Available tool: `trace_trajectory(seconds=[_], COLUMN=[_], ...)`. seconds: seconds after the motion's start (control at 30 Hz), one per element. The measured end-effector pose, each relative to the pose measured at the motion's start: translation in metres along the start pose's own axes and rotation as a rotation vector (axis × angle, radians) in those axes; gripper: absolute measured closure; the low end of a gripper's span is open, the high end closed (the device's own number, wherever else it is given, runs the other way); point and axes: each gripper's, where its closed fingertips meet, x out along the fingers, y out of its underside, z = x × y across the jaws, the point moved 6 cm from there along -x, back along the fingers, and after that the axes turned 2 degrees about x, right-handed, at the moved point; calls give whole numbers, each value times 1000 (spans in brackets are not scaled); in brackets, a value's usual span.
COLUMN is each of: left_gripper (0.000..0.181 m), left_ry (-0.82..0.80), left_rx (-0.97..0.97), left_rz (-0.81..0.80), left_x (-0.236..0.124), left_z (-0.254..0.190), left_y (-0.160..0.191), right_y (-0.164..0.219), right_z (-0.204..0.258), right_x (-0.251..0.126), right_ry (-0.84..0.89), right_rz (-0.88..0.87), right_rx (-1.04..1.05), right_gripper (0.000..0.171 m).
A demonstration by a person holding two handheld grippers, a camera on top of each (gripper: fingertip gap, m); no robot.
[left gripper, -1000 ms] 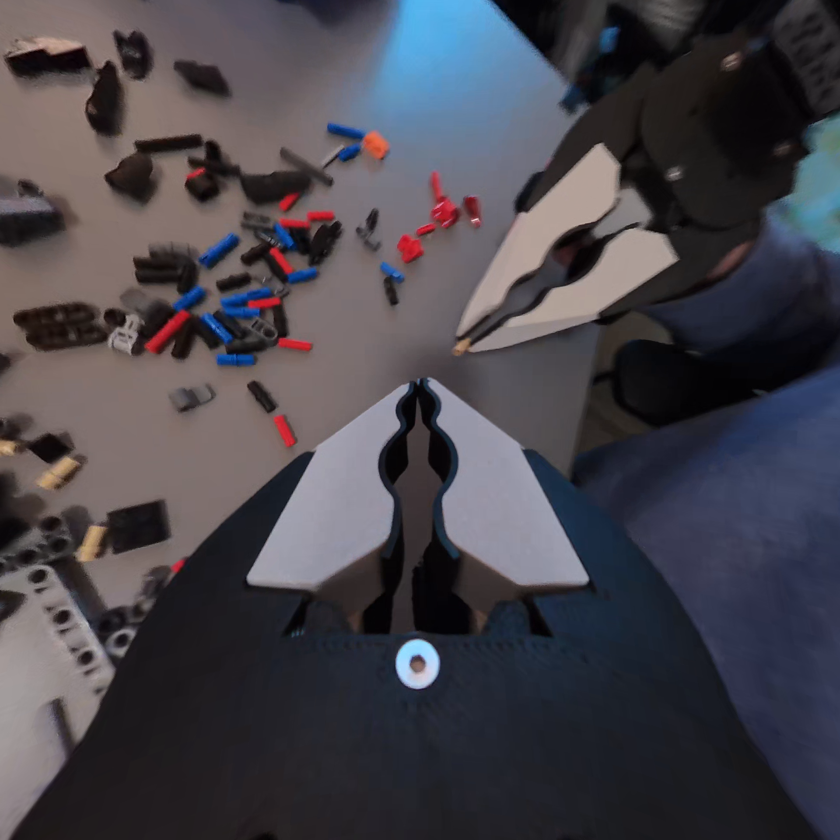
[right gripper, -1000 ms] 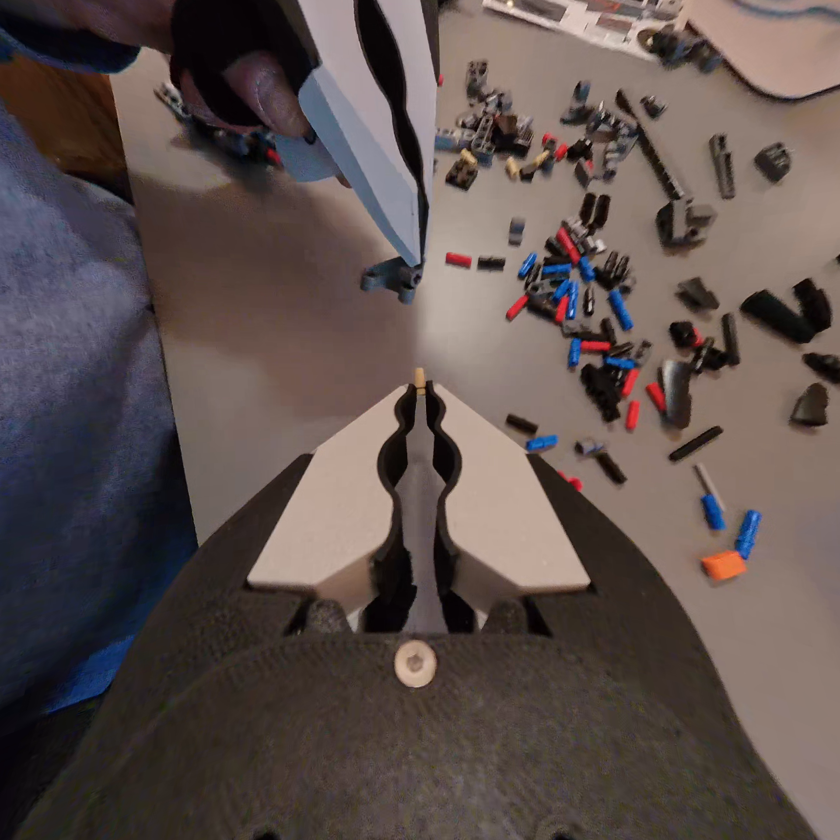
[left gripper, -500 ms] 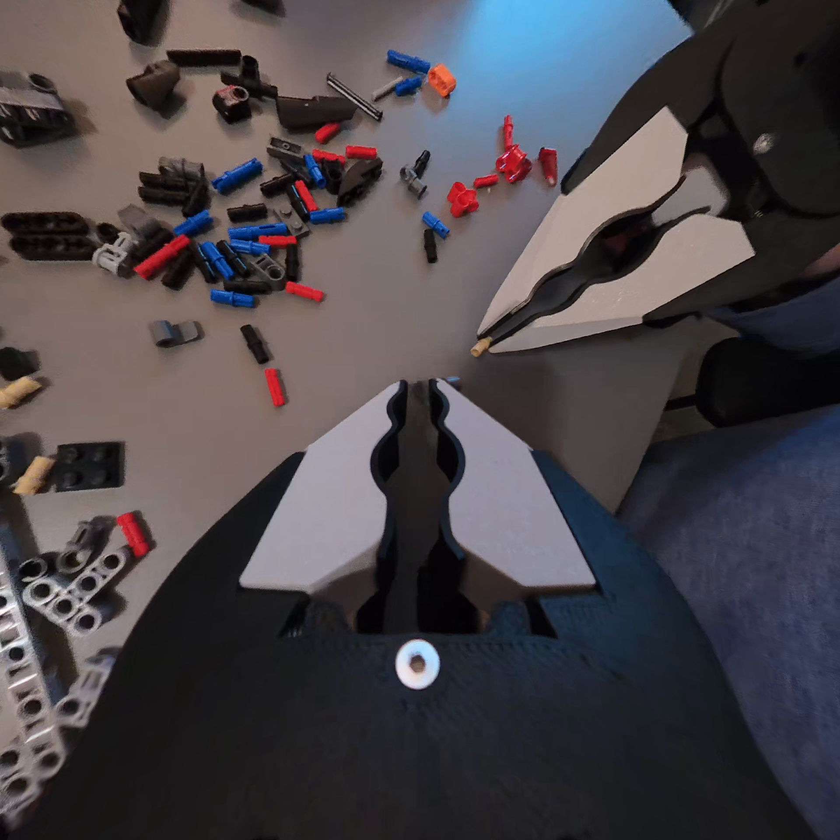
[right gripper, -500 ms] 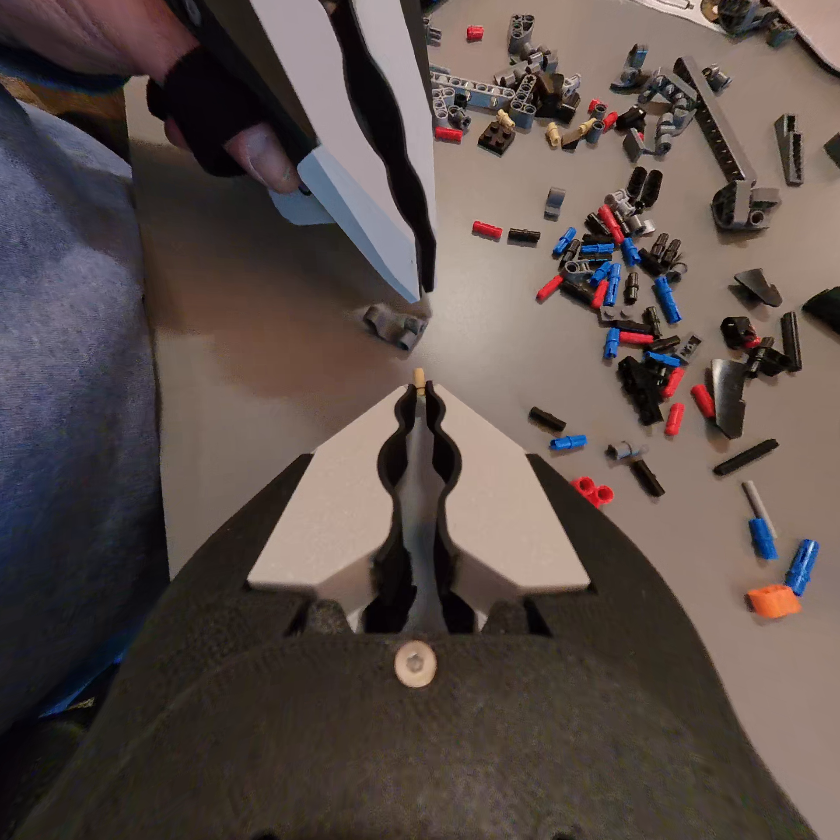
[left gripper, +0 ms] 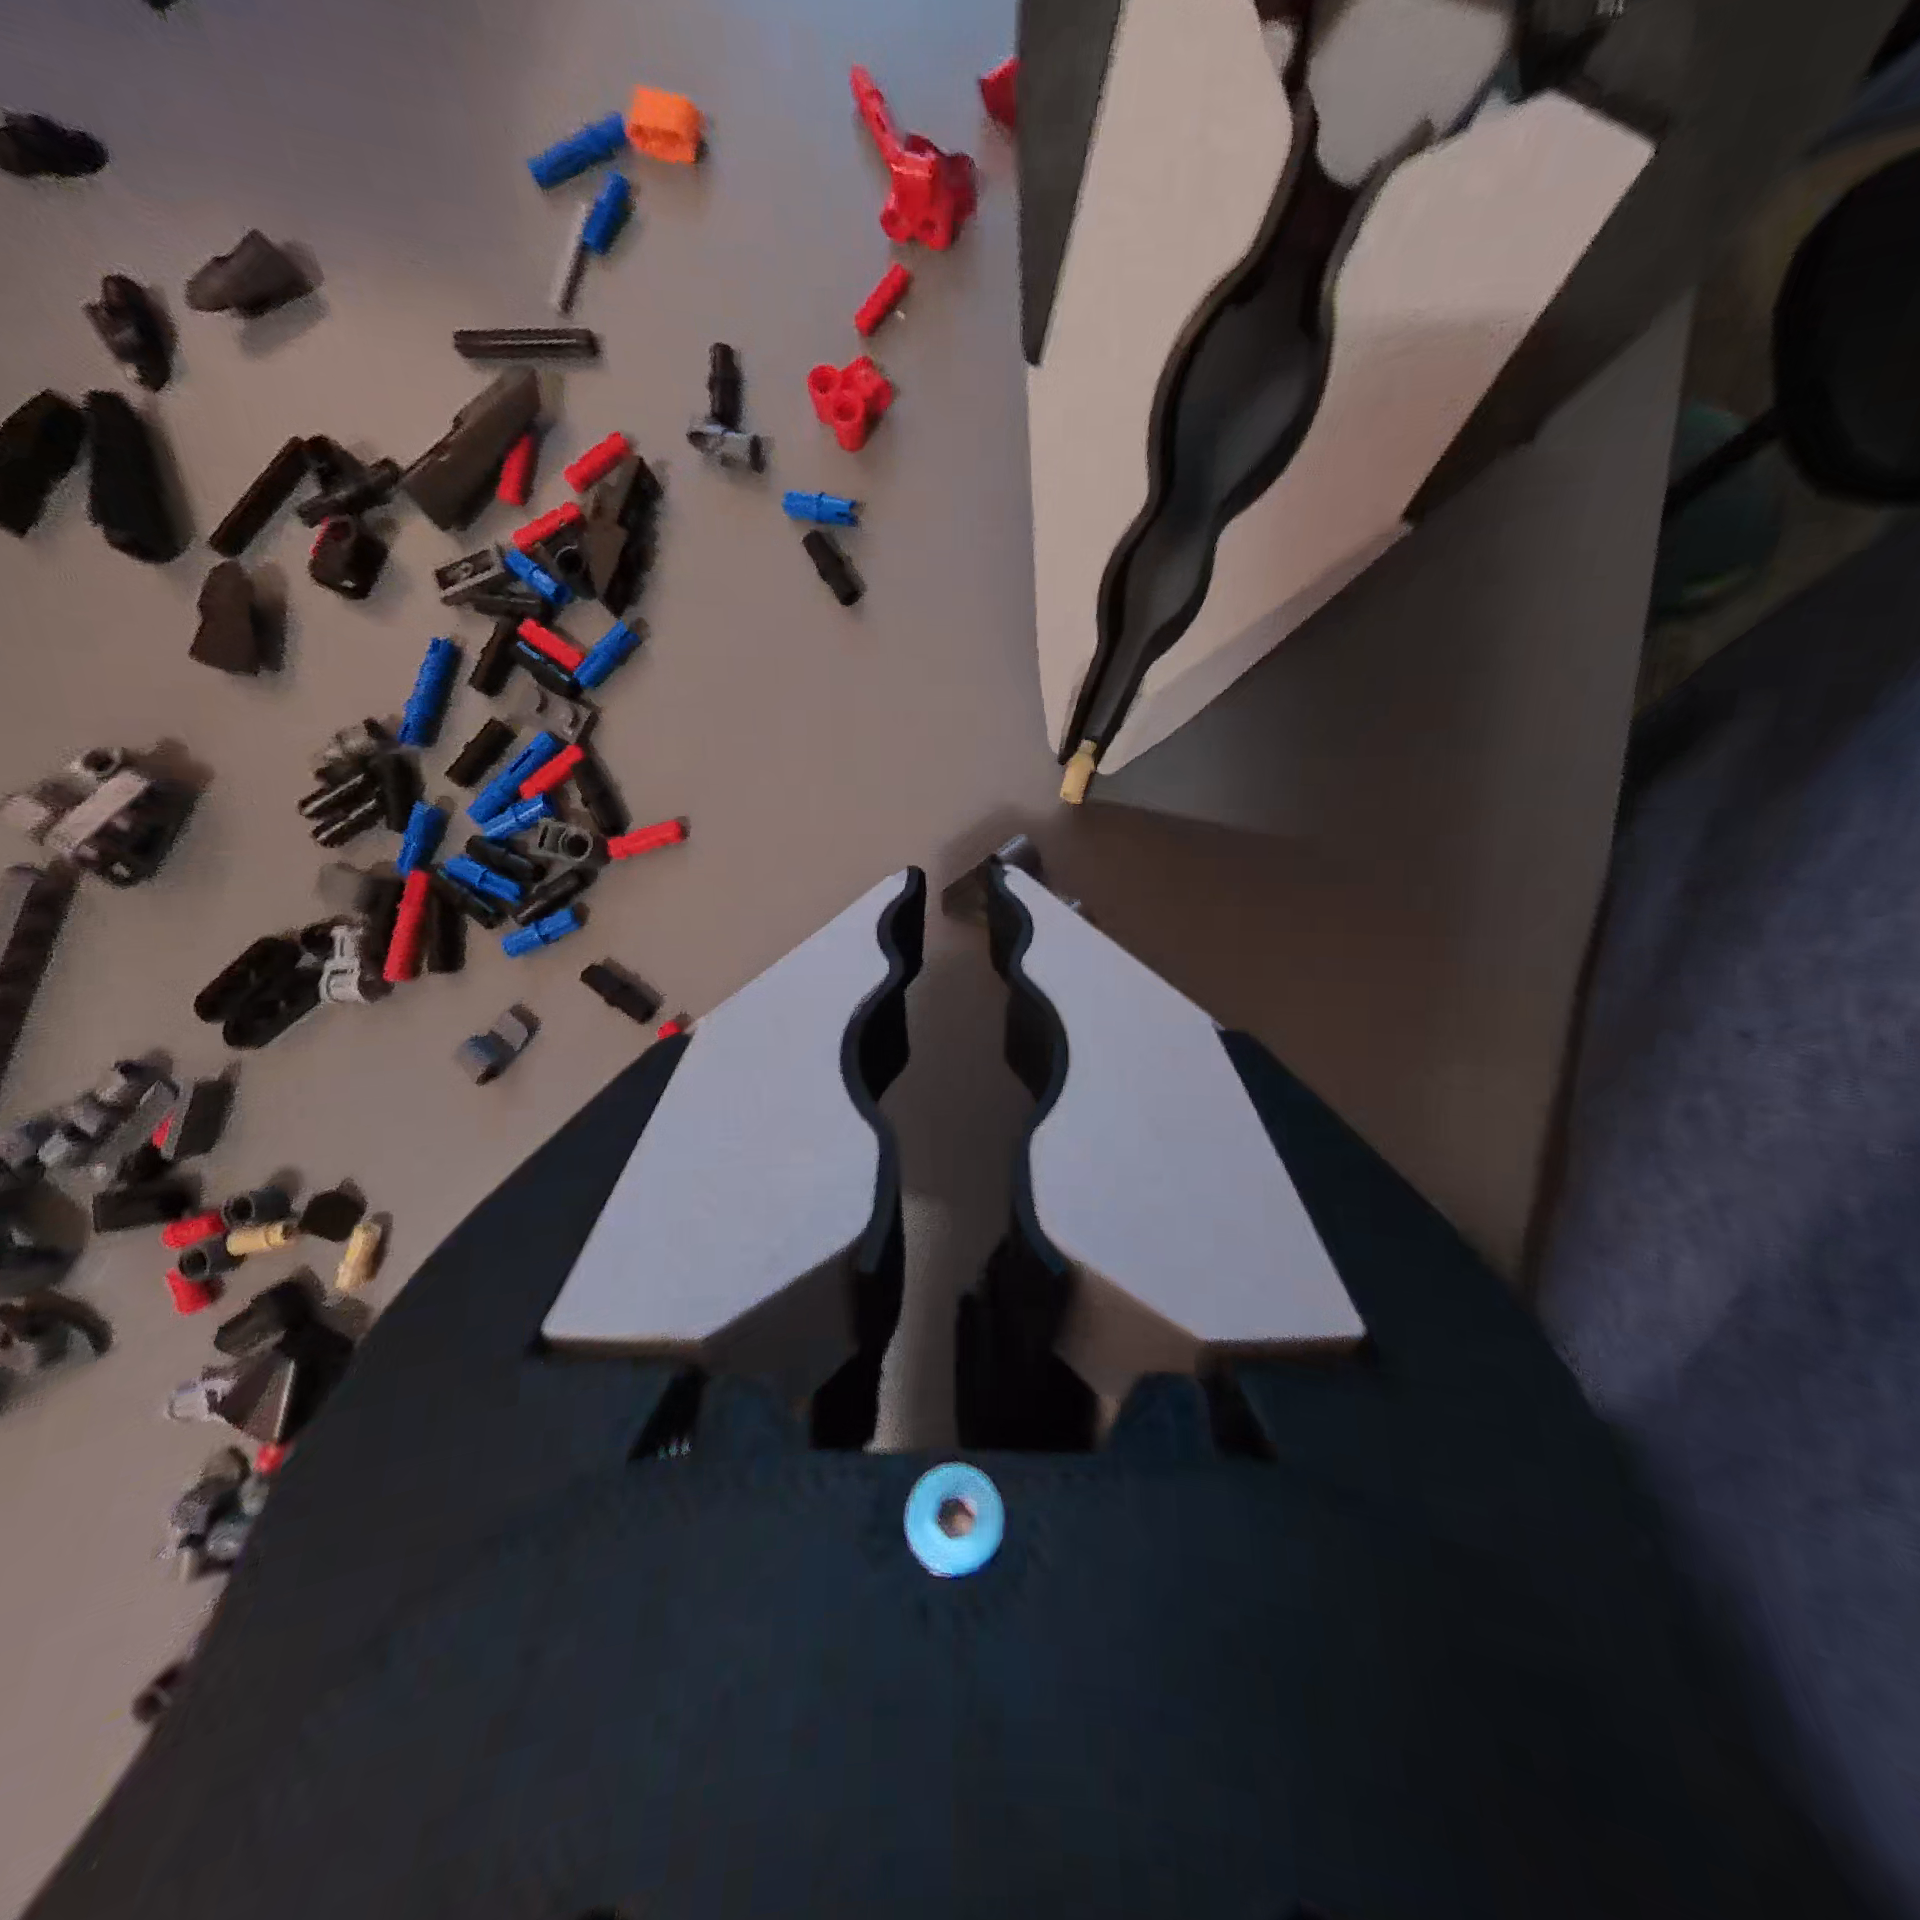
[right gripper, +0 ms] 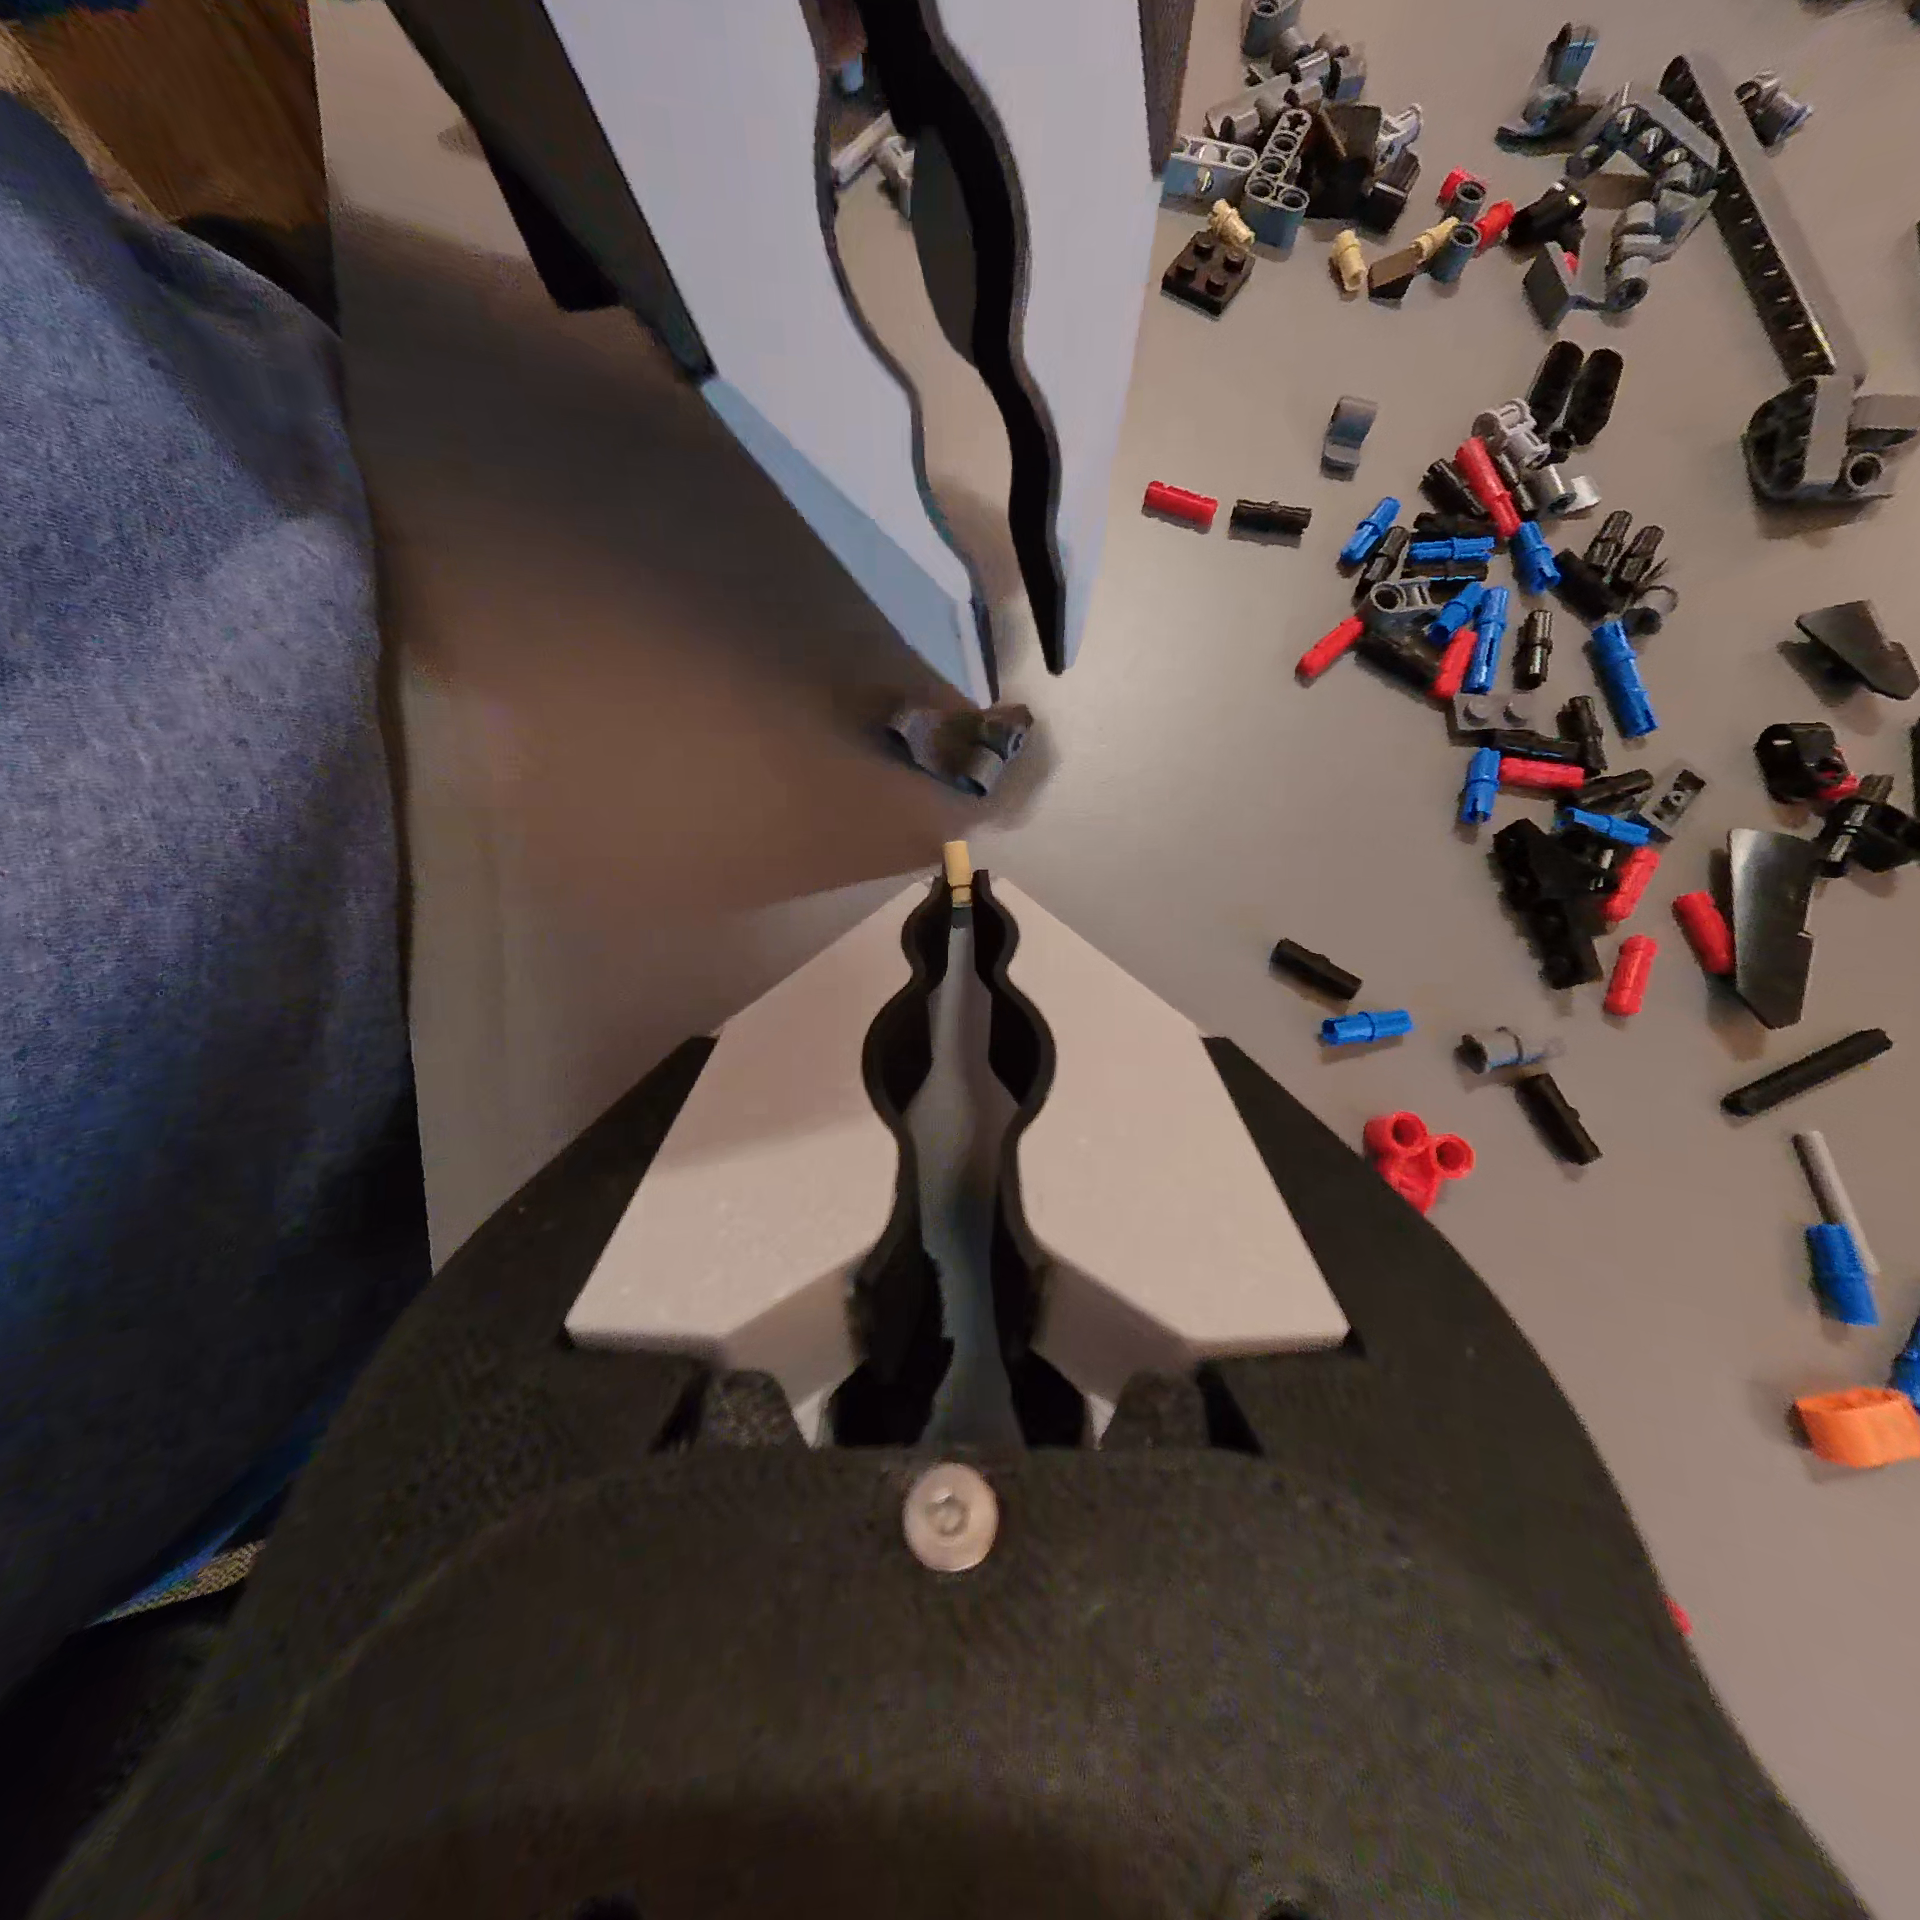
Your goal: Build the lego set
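Observation:
My right gripper (right gripper: 958,888) is shut on a small tan pin (right gripper: 957,862), whose end sticks out past the tips. A dark grey connector piece (right gripper: 961,743) lies on the grey table (right gripper: 623,623) just beyond the pin. My left gripper (right gripper: 1023,681) comes in from above, open by a narrow gap and empty, its tips right over the connector. In the left wrist view the left gripper (left gripper: 956,883) is open, with the connector (left gripper: 1013,854) just past its tips. The right gripper (left gripper: 1081,743) holds the tan pin (left gripper: 1076,777) close above it.
A heap of blue, red and black pins (right gripper: 1507,623) lies to the right, with a red connector (right gripper: 1418,1153), an orange piece (right gripper: 1860,1429) and a long black beam (right gripper: 1766,260). The table edge and a person's blue-clad leg (right gripper: 156,727) are on the left. Left and right tips are no more than a few centimetres apart.
The left gripper held the grey connector above the table, then set it down and opened. Both grippers have drawn closer to each other and to the connector. The right still holds the tan pin.

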Motion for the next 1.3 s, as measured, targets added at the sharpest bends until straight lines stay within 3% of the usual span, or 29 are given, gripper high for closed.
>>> trace_trajectory(seconds=[0.27,0.5,1.3], left_gripper=[173,175,177], left_ry=[27,-49,-237], left_rx=[-10,-162,-276], left_rz=[22,-20,-118], left_x=[10,12,14], left_z=[-7,-15,-26], left_y=[0,-2,1], right_y=[0,-1,-4], right_z=[-1,-1,14], right_x=[1,2,4], right_ry=[-9,6,302], right_rz=[5,12,41], right_rx=[8,19,-12], right_gripper=[170,170,171])
